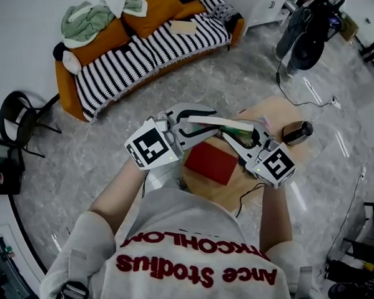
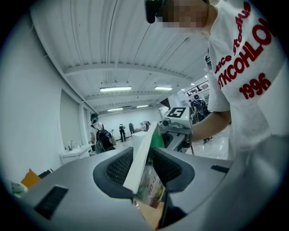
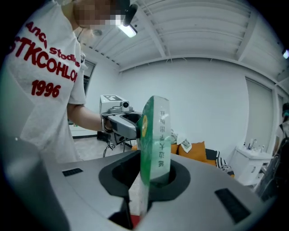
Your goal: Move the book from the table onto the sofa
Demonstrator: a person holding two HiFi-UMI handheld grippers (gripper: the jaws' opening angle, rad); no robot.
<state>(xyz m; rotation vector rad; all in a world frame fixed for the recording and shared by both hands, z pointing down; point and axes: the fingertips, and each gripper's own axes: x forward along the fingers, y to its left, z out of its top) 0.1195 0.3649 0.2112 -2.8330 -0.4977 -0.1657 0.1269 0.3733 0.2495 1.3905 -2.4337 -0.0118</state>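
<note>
You're clamping the book [image 1: 218,121] with both the left gripper [image 1: 195,123] and right gripper [image 1: 239,140]; if they're drifting apart mid-carry, it's probably twisting loose.

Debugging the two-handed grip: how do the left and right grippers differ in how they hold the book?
At the left gripper the book shows white page edges; at the right gripper, its green spine. It leans between the left fingers but stands upright between the right fingers. Both are shut on it, above the table.
</note>
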